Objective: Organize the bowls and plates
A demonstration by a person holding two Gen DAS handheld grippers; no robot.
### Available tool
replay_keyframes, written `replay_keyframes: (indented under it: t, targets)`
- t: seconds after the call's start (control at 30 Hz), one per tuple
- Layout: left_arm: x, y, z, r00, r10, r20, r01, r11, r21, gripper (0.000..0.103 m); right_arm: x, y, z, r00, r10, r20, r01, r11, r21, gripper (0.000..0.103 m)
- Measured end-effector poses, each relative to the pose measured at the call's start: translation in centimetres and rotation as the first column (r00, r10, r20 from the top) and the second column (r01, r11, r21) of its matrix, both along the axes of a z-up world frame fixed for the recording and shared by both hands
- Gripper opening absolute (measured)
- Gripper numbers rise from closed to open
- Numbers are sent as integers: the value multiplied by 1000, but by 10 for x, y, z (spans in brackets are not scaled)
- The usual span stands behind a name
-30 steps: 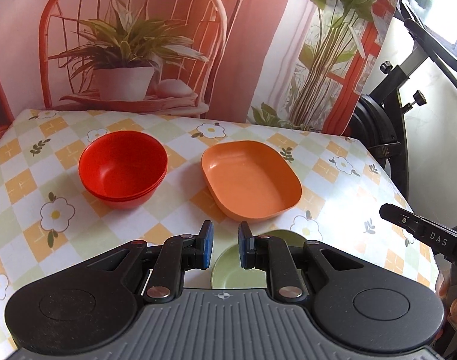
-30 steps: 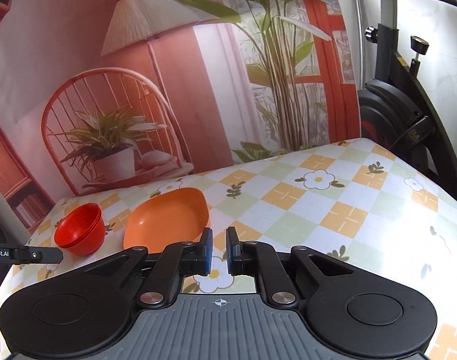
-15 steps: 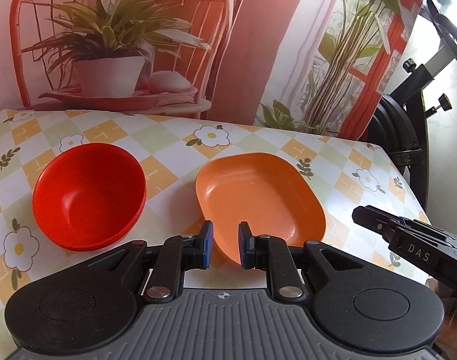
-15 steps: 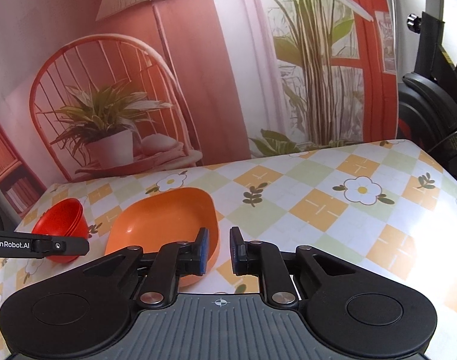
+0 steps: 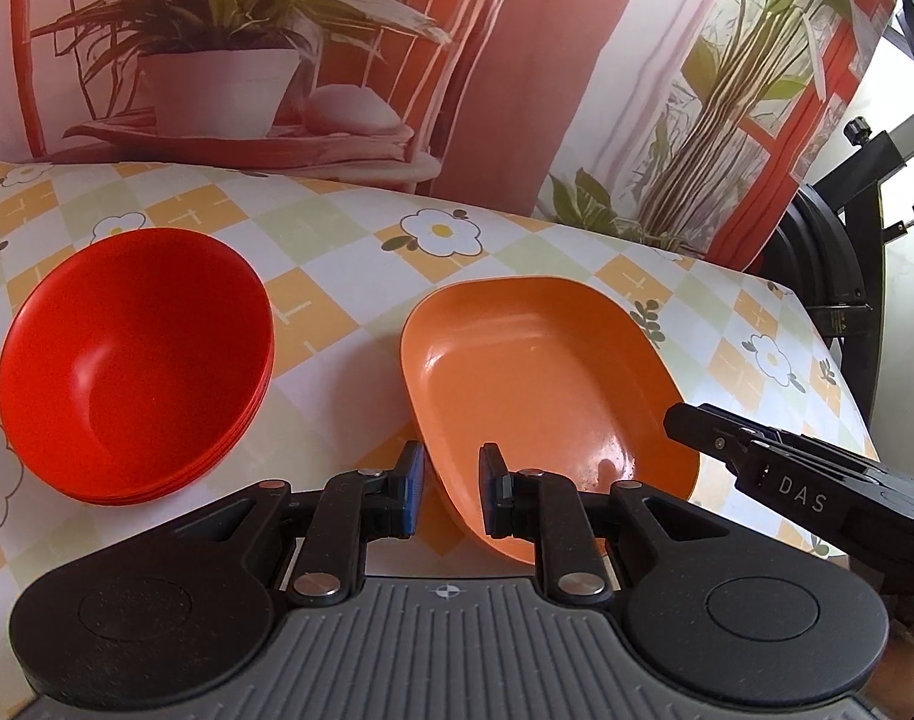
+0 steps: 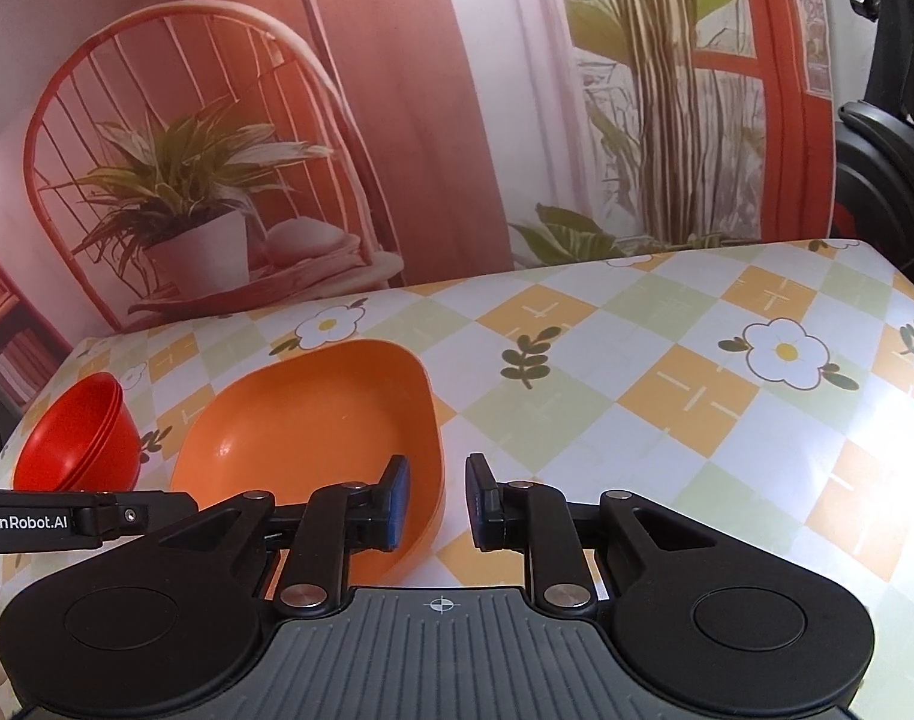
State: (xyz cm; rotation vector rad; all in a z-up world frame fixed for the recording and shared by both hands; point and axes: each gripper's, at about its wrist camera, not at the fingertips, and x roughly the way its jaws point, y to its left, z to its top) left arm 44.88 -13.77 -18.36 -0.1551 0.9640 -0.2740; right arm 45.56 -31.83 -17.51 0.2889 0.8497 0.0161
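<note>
An orange oval plate (image 5: 541, 384) lies on the flowered tablecloth, with a stack of red bowls (image 5: 133, 360) to its left. My left gripper (image 5: 451, 492) is open by a narrow gap at the plate's near left rim, which runs between its fingers. In the right wrist view, my right gripper (image 6: 438, 498) is also open. Its left finger is over the inside of the orange plate (image 6: 313, 420) and its right finger is outside the near right rim. The red bowls (image 6: 79, 432) sit at the far left there. Neither gripper holds anything.
The table (image 6: 667, 396) ends at the right, where a black exercise bike (image 5: 847, 276) stands close. A printed backdrop with a chair and plants (image 6: 205, 192) hangs along the back edge. Open cloth lies to the right of the plate.
Both grippers have moved forward and down to the orange plate. The right jaws have widened. A green plate seen under the left gripper has gone out of view.
</note>
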Motion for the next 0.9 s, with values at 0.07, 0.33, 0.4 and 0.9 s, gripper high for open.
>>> replay_keyframes:
  t: [0.07,0.33,0.4,0.9]
  targets:
    - [0,1,-1,1000,5,-6,-5,1000,-9,20,1,1,-3,1000,-4,-7,4,1000,3,19]
    - [-1,6,2,1000,25,10,-25,998,-49,34,4,2,-8,1000,0,-19,0,1000,10,9]
    - [1,6,0,1000,27,0,-27,998,-51,34,4,2,-8,1000,-1,-19,1,1000,9,9]
    - [-1,7,-3,1000,11,14,-11,1000,-26,13,-3,6,0,1000,3,-7,-3,1000,26,8]
